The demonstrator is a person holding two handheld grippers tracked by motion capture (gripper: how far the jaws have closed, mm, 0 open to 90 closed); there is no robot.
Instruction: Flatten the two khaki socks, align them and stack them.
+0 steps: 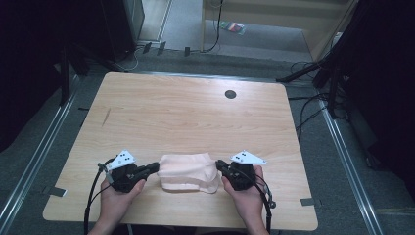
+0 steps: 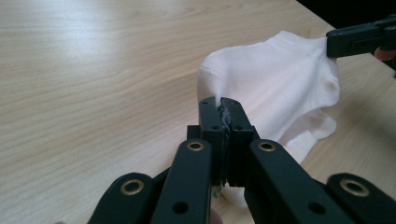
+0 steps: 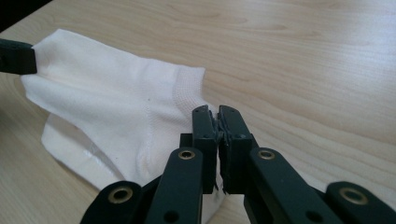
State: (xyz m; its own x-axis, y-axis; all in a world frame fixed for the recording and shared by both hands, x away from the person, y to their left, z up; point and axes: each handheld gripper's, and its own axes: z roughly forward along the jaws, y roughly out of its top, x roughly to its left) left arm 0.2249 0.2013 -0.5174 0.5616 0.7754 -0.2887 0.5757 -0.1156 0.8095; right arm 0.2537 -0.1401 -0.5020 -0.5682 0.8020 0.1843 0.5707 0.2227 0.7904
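sock (image 1: 188, 171) | long axis left-right along table (image 1: 195, 112) | left gripper (image 1: 155, 167), right gripper (image 1: 219, 165): fingers clamped on opposite ends

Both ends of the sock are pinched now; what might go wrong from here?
Each hand-held gripper, left and right, is shut on only a thin edge of the sock, so pulling apart may let an end slip free. A second layer lies underneath; it may stay behind or bunch if lifted. Hard pulling could stretch the knit.
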